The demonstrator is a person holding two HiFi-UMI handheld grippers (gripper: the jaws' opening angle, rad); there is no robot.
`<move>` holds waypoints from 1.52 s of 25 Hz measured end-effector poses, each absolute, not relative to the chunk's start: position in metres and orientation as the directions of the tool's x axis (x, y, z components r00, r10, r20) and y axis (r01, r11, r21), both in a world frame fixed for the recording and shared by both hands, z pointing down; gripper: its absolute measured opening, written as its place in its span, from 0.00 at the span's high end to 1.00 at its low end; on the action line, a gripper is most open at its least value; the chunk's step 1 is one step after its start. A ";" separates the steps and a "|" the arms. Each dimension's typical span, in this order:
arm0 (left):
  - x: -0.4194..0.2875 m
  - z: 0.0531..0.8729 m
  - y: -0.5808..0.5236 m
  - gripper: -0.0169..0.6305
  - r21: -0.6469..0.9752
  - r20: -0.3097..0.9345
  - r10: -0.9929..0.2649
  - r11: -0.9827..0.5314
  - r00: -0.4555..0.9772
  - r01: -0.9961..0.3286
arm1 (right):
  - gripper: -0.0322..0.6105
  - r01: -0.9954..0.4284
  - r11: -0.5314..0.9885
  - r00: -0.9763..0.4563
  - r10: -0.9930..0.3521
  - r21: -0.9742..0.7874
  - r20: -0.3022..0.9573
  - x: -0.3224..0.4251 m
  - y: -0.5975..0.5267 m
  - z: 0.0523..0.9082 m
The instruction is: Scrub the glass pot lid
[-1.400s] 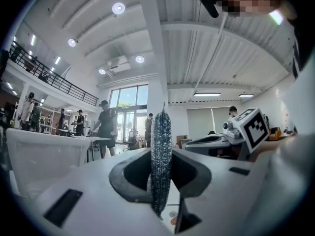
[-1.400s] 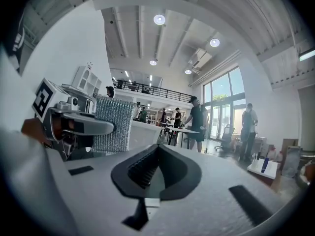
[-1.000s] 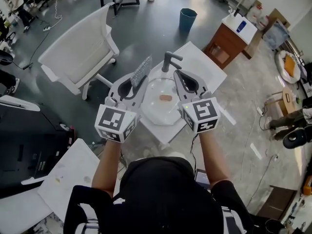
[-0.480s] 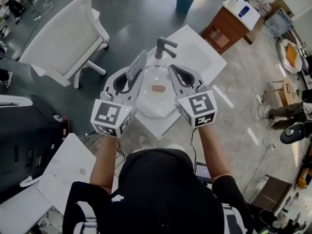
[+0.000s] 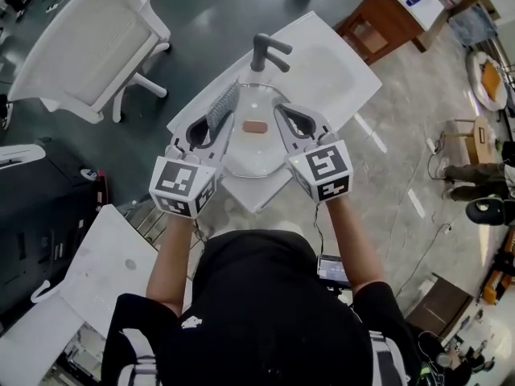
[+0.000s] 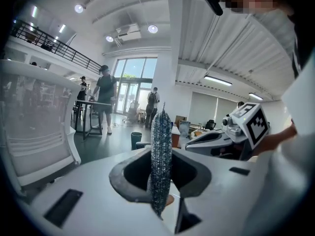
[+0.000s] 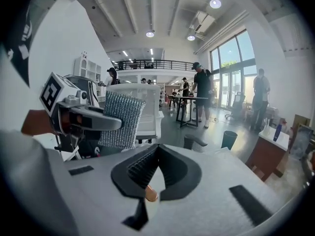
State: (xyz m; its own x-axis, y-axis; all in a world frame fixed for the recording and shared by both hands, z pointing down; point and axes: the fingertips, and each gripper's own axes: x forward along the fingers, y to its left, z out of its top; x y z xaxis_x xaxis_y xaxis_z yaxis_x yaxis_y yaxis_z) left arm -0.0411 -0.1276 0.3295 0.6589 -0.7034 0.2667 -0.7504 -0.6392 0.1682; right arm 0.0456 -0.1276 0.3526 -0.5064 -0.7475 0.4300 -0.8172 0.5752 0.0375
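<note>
The left hand-held gripper [image 6: 160, 154] is pressed together on a glittery mesh scrub pad [image 5: 225, 107]. The pad stands upright, edge-on to that gripper's own camera, and sticks out well beyond the jaw tips. The right hand-held gripper [image 7: 156, 149] is also closed, its ribbed jaws pinching the rim of the glass pot lid [image 5: 257, 155]. The clear lid runs back between the jaws, and its brown knob [image 5: 255, 126] shows through the gap below them.

From the head view the two grippers point away from the person and lie side by side, with the lid between them. The right one grips the lid's right edge. The pad is at the lid's left edge, but whether it touches the glass cannot be told. The lid sits over the near part of a white tabletop [image 5: 358, 95] with a sink basin, just in front of a grey faucet [image 5: 265, 51].

Beyond the tabletop, a white office chair [image 5: 80, 47] stands to the left on the dark floor. A wooden cabinet [image 5: 378, 22] stands to the right. In the gripper views, a few people [image 6: 104, 100] stand far off by the tall windows, near a dark bin [image 7: 229, 139].
</note>
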 end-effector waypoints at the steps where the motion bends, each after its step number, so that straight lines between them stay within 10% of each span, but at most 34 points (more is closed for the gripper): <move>1: -0.040 0.336 -0.129 0.87 0.169 0.271 -0.701 -0.640 0.659 -0.750 | 0.95 -0.814 0.580 -0.510 -0.738 0.029 0.442 0.047 -0.128 0.359; 20: -0.023 0.451 -0.109 0.87 0.227 0.481 -0.605 -0.613 0.635 -0.757 | 0.95 -0.728 0.685 -0.527 -0.516 -0.045 0.675 0.063 -0.098 0.501; 38: -0.038 0.496 -0.099 0.87 0.257 0.539 -0.593 -0.561 0.598 -0.787 | 0.49 -0.594 0.802 -0.473 -0.289 -0.059 0.832 0.055 -0.073 0.583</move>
State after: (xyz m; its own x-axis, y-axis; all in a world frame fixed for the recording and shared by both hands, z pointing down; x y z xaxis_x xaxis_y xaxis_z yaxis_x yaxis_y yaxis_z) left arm -0.0381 -0.0989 0.4965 0.5984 -0.5926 0.5393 -0.7870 -0.5607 0.2572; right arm 0.0545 -0.0728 0.5831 -0.4729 -0.2888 0.8325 -0.5941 0.8022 -0.0591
